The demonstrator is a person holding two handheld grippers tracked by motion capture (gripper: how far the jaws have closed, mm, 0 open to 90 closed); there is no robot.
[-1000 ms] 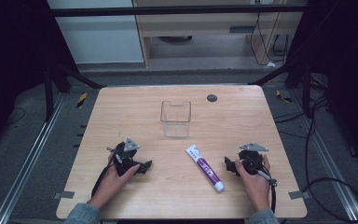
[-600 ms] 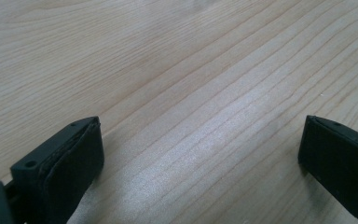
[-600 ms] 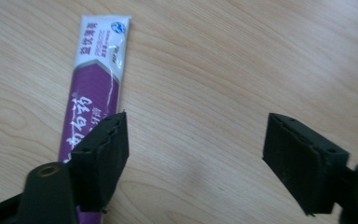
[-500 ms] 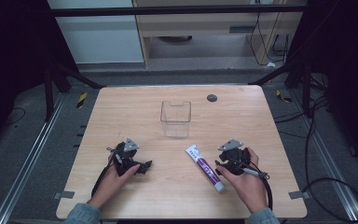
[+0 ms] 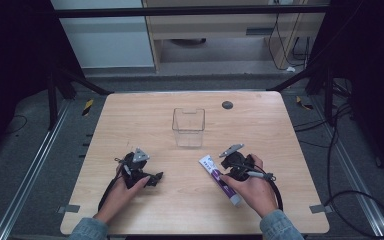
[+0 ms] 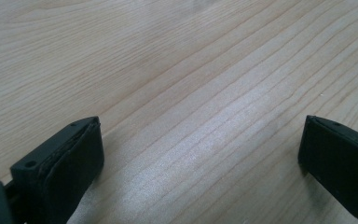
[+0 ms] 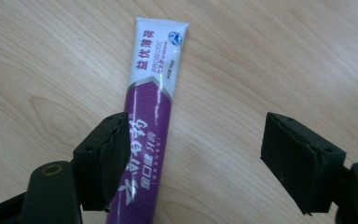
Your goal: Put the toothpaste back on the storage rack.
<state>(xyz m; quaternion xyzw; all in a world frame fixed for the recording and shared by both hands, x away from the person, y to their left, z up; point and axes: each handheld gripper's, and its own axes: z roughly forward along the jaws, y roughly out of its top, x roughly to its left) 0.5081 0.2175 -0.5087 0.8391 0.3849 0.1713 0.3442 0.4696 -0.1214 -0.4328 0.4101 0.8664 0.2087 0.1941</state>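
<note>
A purple and white toothpaste tube (image 5: 220,180) lies flat on the wooden table (image 5: 130,115), right of centre near the front. My right gripper (image 5: 228,173) hovers just over its middle, held in the person's right hand. In the right gripper view the tube (image 7: 151,107) runs under the left jaw. The right gripper (image 7: 198,158) is open; its jaws have just been closing and the pads do not press on the tube. My left gripper (image 5: 155,178) rests at the front left, and in its own view the left gripper (image 6: 200,158) stands open over bare wood.
A clear plastic box (image 5: 188,127) stands upright behind the tube, near the table's middle. A small black disc (image 5: 227,105) lies at the back edge. Black frame bars and cables surround the table.
The right hand has moved left from the front right and risen a little, bringing its gripper over the tube. The left hand has stayed still.
</note>
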